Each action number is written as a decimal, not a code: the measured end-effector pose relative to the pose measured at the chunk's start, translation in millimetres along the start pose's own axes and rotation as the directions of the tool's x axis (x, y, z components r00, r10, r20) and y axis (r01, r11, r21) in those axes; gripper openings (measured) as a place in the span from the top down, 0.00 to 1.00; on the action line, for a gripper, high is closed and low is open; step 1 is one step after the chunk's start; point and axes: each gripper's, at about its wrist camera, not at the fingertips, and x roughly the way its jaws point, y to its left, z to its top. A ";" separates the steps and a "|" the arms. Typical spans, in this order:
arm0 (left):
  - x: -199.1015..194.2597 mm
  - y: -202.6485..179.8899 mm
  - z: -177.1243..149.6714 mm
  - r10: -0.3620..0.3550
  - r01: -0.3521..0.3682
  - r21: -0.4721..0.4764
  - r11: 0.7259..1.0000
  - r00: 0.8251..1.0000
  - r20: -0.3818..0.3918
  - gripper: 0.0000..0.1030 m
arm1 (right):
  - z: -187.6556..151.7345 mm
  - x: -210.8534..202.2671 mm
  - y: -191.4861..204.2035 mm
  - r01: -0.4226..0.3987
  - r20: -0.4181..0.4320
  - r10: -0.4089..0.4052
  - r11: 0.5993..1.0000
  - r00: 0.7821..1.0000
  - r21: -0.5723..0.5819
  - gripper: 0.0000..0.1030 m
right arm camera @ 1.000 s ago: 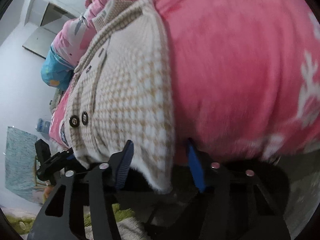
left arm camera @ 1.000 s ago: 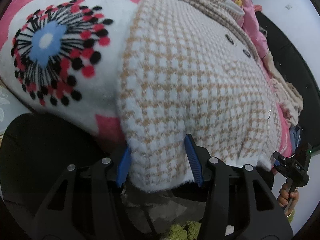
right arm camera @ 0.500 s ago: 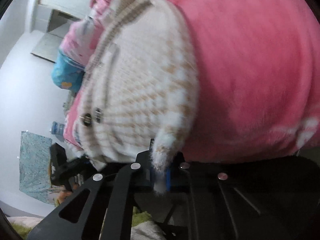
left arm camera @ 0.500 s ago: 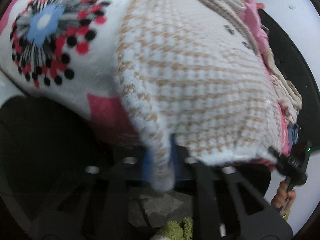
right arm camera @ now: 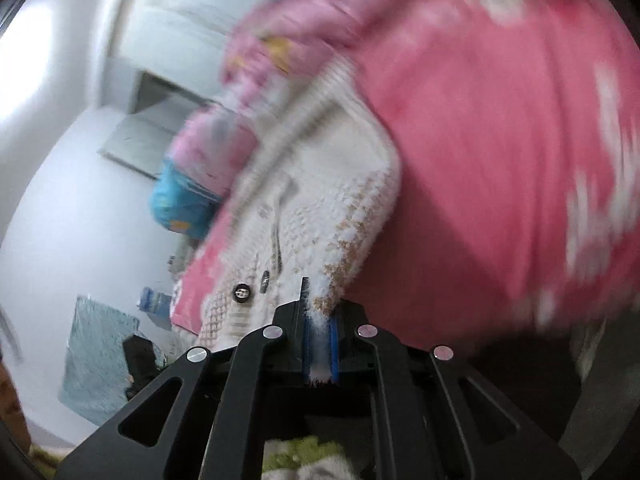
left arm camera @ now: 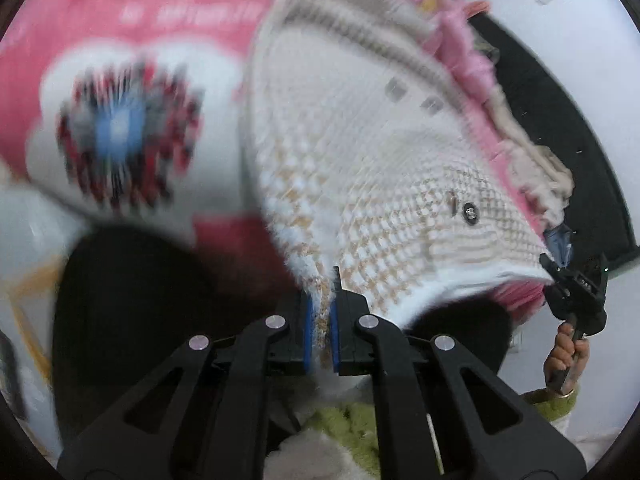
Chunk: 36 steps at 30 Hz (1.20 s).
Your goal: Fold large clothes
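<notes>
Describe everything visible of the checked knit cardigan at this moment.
The cardigan is a fuzzy knit in white with a tan houndstooth check, a ribbed beige band along its front and dark round buttons. It lies spread on the pink blanket, its near hem lifted. The left tool is shut on one hem corner, the right tool on the other, with the hem stretched between them. Motion blur hides finer detail.

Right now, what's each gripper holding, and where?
Both hold the white-and-tan houndstooth knit cardigan by its hem corners: left gripper one, right gripper the other.
</notes>
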 end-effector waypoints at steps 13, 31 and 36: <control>-67.4 -15.2 100.2 -0.218 0.211 0.057 0.976 0.955 0.201 0.93 | 111.3 18.1 90.4 -0.094 0.104 0.115 0.977 0.988 -0.190 0.93; 43.3 56.4 246.3 -0.220 0.239 -0.155 0.959 0.967 0.132 0.42 | 221.9 183.5 1.8 -0.065 0.012 0.065 0.994 0.998 0.084 0.80; -16.3 70.4 232.4 -0.160 0.212 -0.162 0.964 0.945 0.284 0.28 | 216.0 139.0 14.3 -0.028 0.075 0.023 0.998 0.997 0.061 0.40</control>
